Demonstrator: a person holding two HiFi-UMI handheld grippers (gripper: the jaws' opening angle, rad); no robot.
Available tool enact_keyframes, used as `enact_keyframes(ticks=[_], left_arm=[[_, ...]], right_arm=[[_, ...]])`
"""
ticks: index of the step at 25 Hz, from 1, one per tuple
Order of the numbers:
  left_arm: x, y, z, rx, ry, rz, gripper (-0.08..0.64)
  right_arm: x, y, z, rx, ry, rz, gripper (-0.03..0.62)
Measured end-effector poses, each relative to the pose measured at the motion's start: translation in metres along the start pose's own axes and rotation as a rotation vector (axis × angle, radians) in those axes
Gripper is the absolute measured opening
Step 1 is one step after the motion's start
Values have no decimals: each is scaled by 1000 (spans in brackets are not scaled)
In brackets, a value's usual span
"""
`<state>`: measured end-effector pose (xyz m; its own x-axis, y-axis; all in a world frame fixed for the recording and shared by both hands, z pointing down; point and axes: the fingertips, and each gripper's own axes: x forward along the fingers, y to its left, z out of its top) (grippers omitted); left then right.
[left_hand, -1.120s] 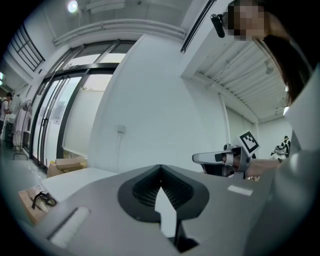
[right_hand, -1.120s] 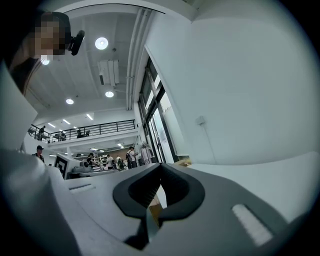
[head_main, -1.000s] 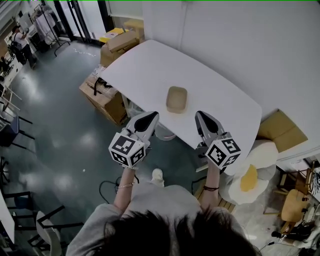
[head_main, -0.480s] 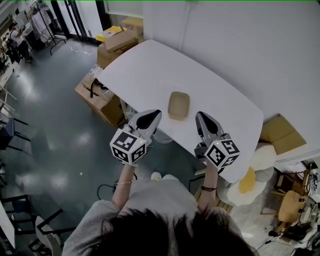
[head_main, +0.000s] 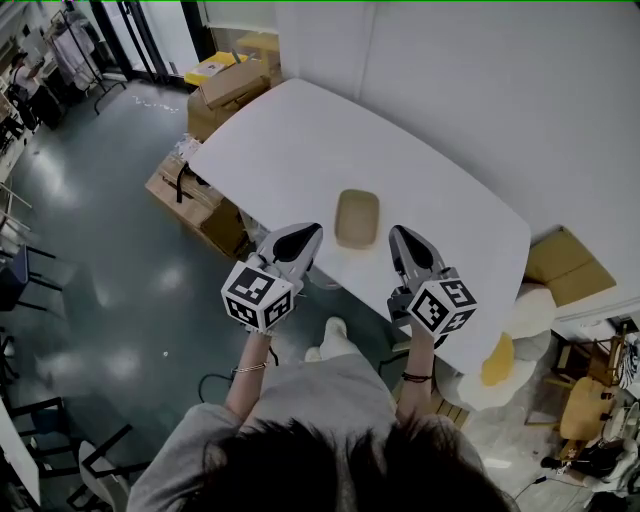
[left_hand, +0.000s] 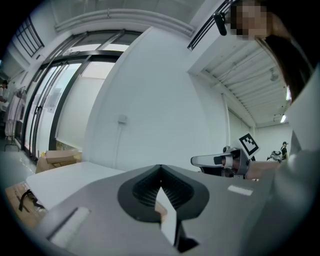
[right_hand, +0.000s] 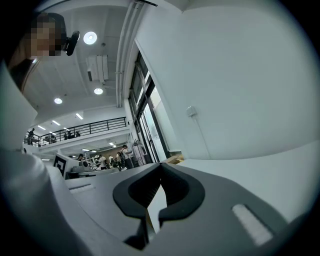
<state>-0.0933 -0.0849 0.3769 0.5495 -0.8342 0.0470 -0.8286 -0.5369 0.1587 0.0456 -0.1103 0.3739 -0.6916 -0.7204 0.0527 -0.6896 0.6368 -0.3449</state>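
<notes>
White desk bearing a plain tan tray. Left claw and right claw — mid-grey shells with black inner faces. Their marker cubes are patterned in black-and-white squares. Brown cardboard boxes on a dark grey-green, glossy floor. Cushion — white with a yellow centre.

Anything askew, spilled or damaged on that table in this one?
Nothing stands out. The tan rounded-rectangular tray lies flat on the white table, with no spill or damage visible. The left hand-held gripper and right hand-held gripper hang shut and empty above the table's near edge.
</notes>
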Motion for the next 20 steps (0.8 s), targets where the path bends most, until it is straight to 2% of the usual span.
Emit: enact_keyframes(ticks=[20], left_arm=[[83,48,-28,-66,101,39,-5]], right_arm=[[79,-72,-20,71,150,35,14]])
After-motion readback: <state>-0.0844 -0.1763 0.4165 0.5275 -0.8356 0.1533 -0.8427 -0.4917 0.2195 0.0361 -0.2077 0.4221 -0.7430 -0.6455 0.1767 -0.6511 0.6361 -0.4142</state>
